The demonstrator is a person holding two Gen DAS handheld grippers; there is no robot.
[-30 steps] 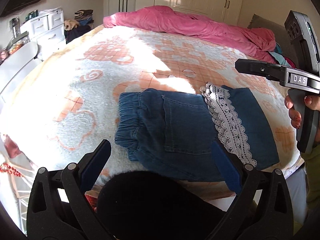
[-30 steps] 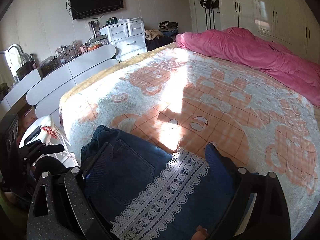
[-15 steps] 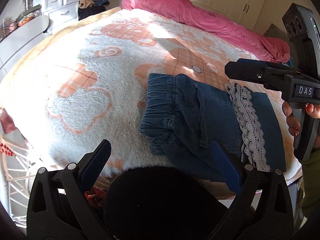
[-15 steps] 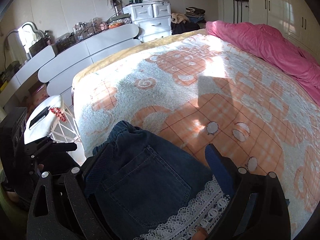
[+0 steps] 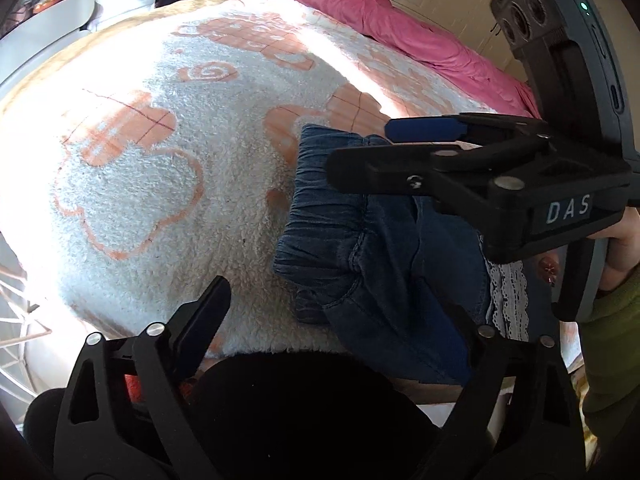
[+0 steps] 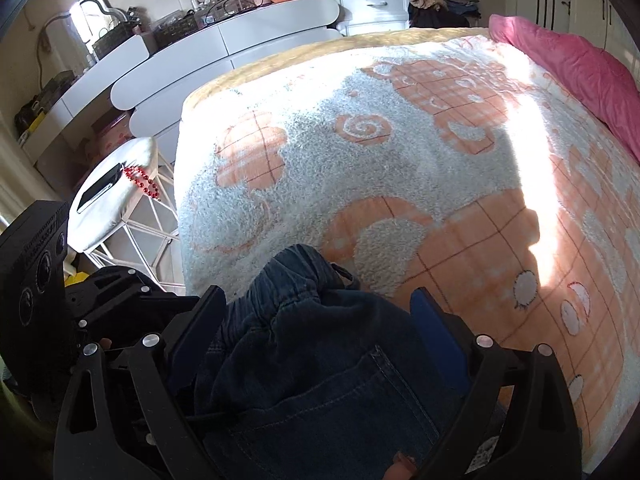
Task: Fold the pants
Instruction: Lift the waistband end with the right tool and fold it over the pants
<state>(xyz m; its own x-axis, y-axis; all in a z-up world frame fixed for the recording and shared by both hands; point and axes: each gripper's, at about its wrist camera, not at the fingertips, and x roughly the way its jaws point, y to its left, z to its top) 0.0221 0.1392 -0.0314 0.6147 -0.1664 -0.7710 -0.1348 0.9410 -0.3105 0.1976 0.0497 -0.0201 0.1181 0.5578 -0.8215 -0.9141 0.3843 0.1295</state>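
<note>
Folded dark blue denim pants [image 5: 380, 248] with a white lace trim [image 5: 508, 296] lie at the near edge of the bed; they also fill the bottom of the right wrist view [image 6: 320, 360]. My left gripper [image 5: 332, 312] is open, its jaws wide apart just before the pants' elastic waistband [image 5: 320, 208]. My right gripper [image 6: 316, 316] is open and hovers over the pants near the waistband. In the left wrist view the right gripper [image 5: 360, 148] reaches in from the right above the pants.
The bed is covered by a fluffy white and orange blanket [image 5: 160, 140]. A pink duvet [image 5: 380, 12] lies at the far side. A white dresser [image 6: 224, 48] and a stool [image 6: 116, 184] with a phone and red beads stand left of the bed.
Both grippers have moved left along the pants toward the waistband and come lower and closer. The right gripper now hangs over the pants in the left wrist view. The pants lie as before.
</note>
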